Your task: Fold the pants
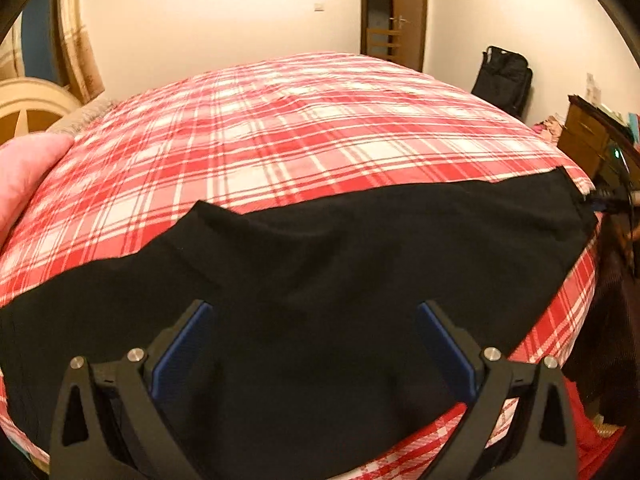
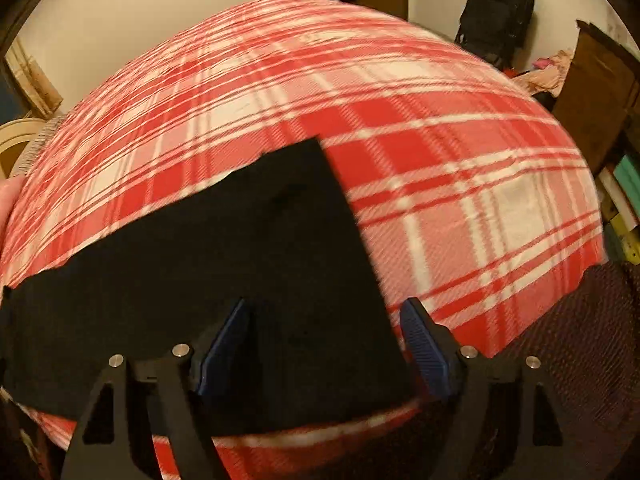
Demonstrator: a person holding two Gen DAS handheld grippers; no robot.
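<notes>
Black pants point(image 1: 320, 264) lie flat across the near side of a bed with a red and white plaid cover point(image 1: 288, 128). In the left wrist view my left gripper point(image 1: 314, 312) hangs open above the middle of the pants, its blue pads apart with nothing between them. In the right wrist view the pants point(image 2: 224, 264) end in a straight right edge. My right gripper point(image 2: 326, 308) is open over that right end, one blue pad above the cloth, the other just past its edge over the plaid cover point(image 2: 460, 200). Neither gripper holds the cloth.
A pink pillow point(image 1: 24, 176) lies at the bed's left. A black bag point(image 1: 506, 78) leans on the far wall beside a wooden door point(image 1: 394, 12). A wooden dresser point(image 1: 592, 140) stands right of the bed. A dark rug point(image 2: 580, 360) covers the floor.
</notes>
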